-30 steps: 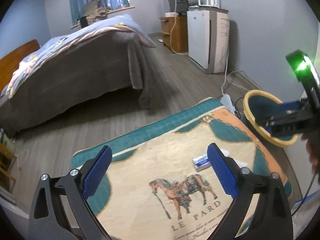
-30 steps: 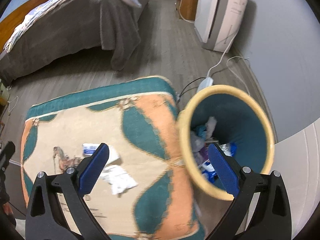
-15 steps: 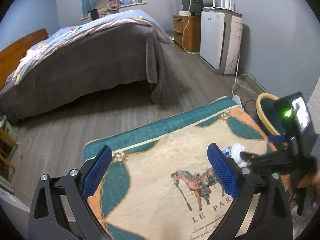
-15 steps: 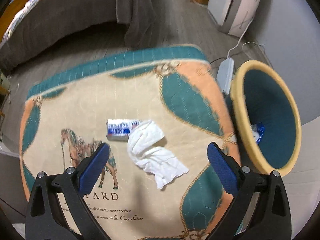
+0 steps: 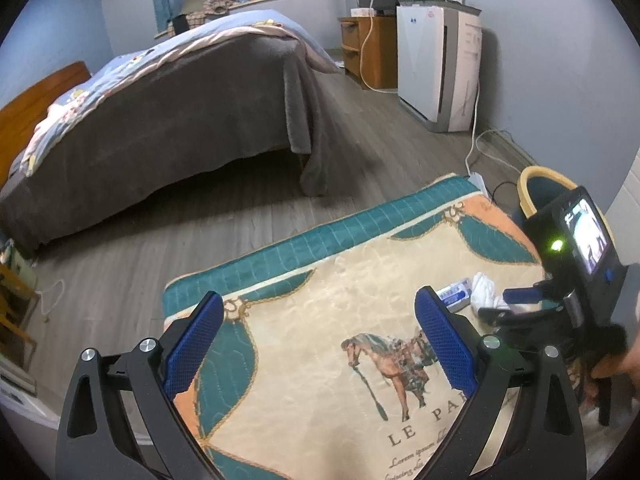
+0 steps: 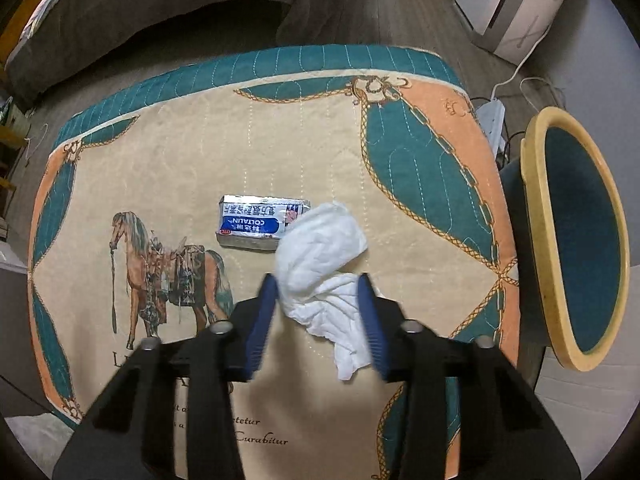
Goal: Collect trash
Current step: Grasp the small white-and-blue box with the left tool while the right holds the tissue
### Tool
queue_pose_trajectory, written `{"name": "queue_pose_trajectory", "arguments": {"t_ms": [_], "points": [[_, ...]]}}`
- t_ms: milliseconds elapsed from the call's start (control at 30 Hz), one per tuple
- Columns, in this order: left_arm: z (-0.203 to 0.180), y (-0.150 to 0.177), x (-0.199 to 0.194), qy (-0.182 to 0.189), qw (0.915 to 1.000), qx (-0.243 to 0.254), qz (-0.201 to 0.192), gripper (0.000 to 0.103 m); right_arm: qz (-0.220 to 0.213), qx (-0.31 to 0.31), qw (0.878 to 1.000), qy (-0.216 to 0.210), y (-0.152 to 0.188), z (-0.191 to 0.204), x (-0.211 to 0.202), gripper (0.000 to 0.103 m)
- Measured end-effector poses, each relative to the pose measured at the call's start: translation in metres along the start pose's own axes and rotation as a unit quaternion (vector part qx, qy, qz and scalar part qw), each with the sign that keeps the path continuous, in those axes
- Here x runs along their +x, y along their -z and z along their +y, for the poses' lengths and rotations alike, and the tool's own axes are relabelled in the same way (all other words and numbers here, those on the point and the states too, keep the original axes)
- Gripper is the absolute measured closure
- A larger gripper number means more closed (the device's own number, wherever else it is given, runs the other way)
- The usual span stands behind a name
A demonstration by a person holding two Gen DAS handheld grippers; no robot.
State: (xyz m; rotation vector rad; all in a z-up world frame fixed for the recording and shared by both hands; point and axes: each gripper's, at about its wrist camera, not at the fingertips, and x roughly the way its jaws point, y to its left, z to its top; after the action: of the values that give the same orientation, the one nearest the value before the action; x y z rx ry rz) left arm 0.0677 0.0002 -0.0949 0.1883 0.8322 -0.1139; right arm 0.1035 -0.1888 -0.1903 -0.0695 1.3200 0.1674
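A crumpled white tissue lies on the horse-print cloth covering a table, partly over a silver and blue wrapper. My right gripper is down at the cloth with its blue pads on both sides of the tissue's near part, jaws narrowed around it. A yellow-rimmed teal bin stands past the table's right edge. My left gripper hovers wide open and empty over the cloth's left half. In the left wrist view the tissue, wrapper, bin and right gripper show at right.
A bed with a grey blanket stands beyond the table across a wood floor. A white appliance and wooden cabinet stand by the far wall. A power strip with cables lies on the floor near the bin.
My right gripper swung from over the bin back to the table, came down on the tissue and narrowed its jaws around it. My left gripper drifted left, still open.
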Motion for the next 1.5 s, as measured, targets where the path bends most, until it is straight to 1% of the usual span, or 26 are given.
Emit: {"name": "queue_pose_trajectory", "arguments": {"t_ms": [33,67,100,167,367,500,567,600,633,667,700,733,767,800,900,967,1000,1033,1067,1167,1233,1300,1400,1433,1467,1500], "points": [[-0.002,0.000,0.002,0.001,1.0000,0.002,0.002,0.008,0.001,0.001,1.000,-0.007,0.000,-0.001,-0.001,0.079],[-0.004,-0.001,0.003,0.001,1.0000,0.003,0.003,0.008,0.002,0.000,1.000,-0.013,0.000,-0.001,-0.002,0.088],[-0.007,-0.001,0.004,0.003,1.0000,0.005,0.004,0.008,0.001,-0.002,1.000,-0.016,0.001,-0.004,-0.004,0.094],[-0.013,-0.002,0.006,0.007,0.9999,0.009,0.006,0.008,-0.002,0.001,1.000,-0.015,-0.001,-0.009,-0.007,0.097],[-0.037,-0.003,0.018,0.023,0.9994,0.020,0.019,0.008,0.003,0.027,1.000,0.006,0.001,-0.038,-0.011,0.097],[-0.058,0.000,0.036,0.033,0.9981,0.038,0.036,0.008,-0.012,0.035,0.999,0.010,0.000,-0.053,-0.019,0.097],[-0.067,0.001,0.046,0.043,0.9967,0.050,0.047,0.008,-0.011,0.042,0.999,0.004,0.000,-0.063,-0.020,0.097],[-0.071,0.002,0.051,0.049,0.9959,0.055,0.053,0.008,-0.009,0.045,0.999,-0.005,0.000,-0.066,-0.019,0.096],[-0.073,0.003,0.055,0.051,0.9954,0.057,0.058,0.008,-0.006,0.043,0.999,-0.022,0.000,-0.067,-0.018,0.096],[-0.073,0.004,0.060,0.049,0.9951,0.058,0.062,0.008,0.000,0.032,0.999,-0.037,0.000,-0.065,-0.016,0.093],[-0.073,0.005,0.063,0.047,0.9951,0.058,0.065,0.008,0.004,0.021,0.999,-0.041,0.001,-0.062,-0.014,0.084],[-0.070,0.006,0.067,0.041,0.9951,0.058,0.070,0.008,0.008,0.004,0.999,-0.044,0.002,-0.057,-0.011,0.079],[-0.067,0.006,0.071,0.035,0.9952,0.054,0.074,0.008,0.011,-0.011,0.999,-0.045,0.004,-0.052,-0.009,0.070],[-0.065,0.006,0.074,0.034,0.9953,0.049,0.076,0.008,0.013,-0.022,0.999,-0.045,0.003,-0.049,-0.006,0.066],[-0.057,0.007,0.081,0.033,0.9958,0.027,0.082,0.008,0.020,-0.054,0.998,-0.034,0.002,-0.037,0.002,0.064],[-0.058,0.007,0.085,0.035,0.9956,0.027,0.082,0.008,0.023,-0.059,0.998,-0.025,0.000,-0.037,0.005,0.064],[-0.062,0.008,0.087,0.036,0.9952,0.035,0.083,0.008,0.025,-0.056,0.998,-0.025,-0.002,-0.039,0.006,0.069],[-0.064,0.008,0.088,0.037,0.9949,0.042,0.084,0.008,0.026,-0.049,0.998,-0.029,-0.005,-0.043,0.006,0.077],[-0.068,0.008,0.090,0.042,0.9943,0.051,0.084,0.008,0.028,-0.044,0.998,-0.033,-0.007,-0.046,0.006,0.092],[-0.079,0.009,0.095,0.054,0.9926,0.068,0.085,0.008,0.023,-0.022,0.999,-0.029,-0.012,-0.058,0.002,0.093],[-0.088,0.010,0.102,0.069,0.9903,0.081,0.090,0.008,0.015,-0.006,1.000,-0.026,-0.015,-0.067,-0.003,0.094],[-0.099,0.009,0.109,0.077,0.9875,0.104,0.089,0.008,0.011,0.007,1.000,-0.023,-0.018,-0.075,-0.006,0.094],[-0.108,0.009,0.118,0.098,0.9853,0.107,0.091,0.010,0.006,0.018,1.000,-0.016,-0.021,-0.086,-0.008,0.094],[-0.110,0.009,0.121,0.105,0.9846,0.105,0.093,0.013,0.007,0.021,1.000,-0.017,-0.022,-0.088,-0.009,0.094],[-0.112,0.010,0.124,0.115,0.9830,0.105,0.096,0.021,0.007,0.024,1.000,-0.018,-0.023,-0.090,-0.009,0.094],[-0.115,0.013,0.127,0.120,0.9815,0.110,0.102,0.024,0.008,0.027,0.999,-0.019,-0.022,-0.091,-0.008,0.094]]}}
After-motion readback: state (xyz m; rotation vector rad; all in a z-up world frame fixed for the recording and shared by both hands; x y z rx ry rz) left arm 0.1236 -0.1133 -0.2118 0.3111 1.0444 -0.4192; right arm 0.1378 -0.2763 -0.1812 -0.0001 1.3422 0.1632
